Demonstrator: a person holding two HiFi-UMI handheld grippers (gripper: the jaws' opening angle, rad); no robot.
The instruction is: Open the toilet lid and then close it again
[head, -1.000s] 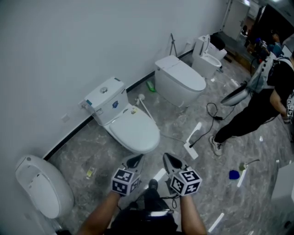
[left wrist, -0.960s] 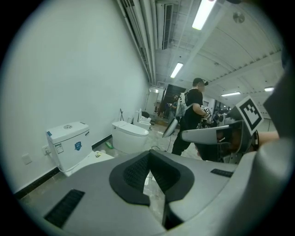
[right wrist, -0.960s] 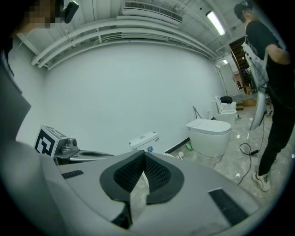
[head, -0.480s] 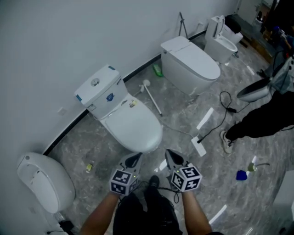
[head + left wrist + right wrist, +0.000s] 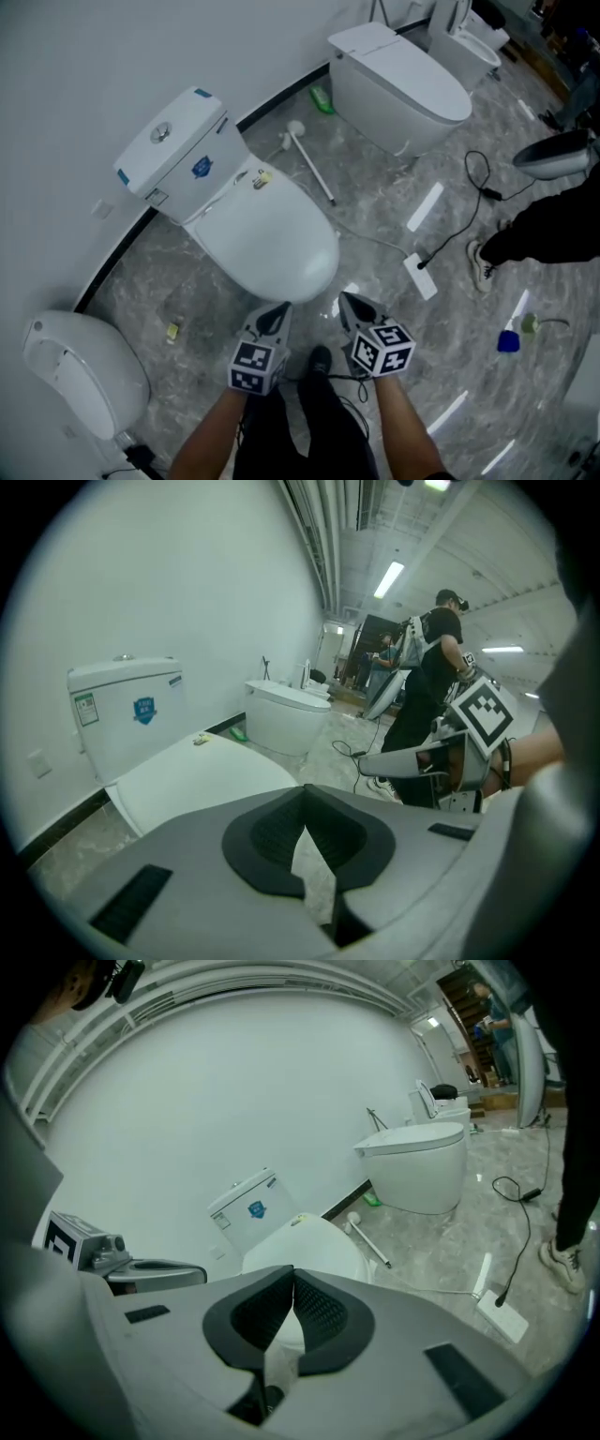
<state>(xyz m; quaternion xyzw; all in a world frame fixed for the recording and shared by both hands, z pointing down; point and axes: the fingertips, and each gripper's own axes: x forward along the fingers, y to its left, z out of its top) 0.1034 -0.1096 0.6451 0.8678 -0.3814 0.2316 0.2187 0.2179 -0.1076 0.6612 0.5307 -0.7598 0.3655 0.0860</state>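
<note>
Lowered since a second ago, your left gripper (image 5: pixel 277 311) and right gripper (image 5: pixel 346 300) both keep their fingers together, holding nothing. Just ahead lies the toilet lid (image 5: pixel 267 239), closed flat, with the tank (image 5: pixel 173 150) behind it at the floor's wall edge.

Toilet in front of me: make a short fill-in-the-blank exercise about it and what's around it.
The lid of the nearest toilet is not open but ____. The left tool and the right tool both have their jaws ____, with nothing between them. The white brush lies on the ____ beside that toilet. The sticker on the tank is ____ in colour.
Missing words: closed; shut; floor; blue.
</note>
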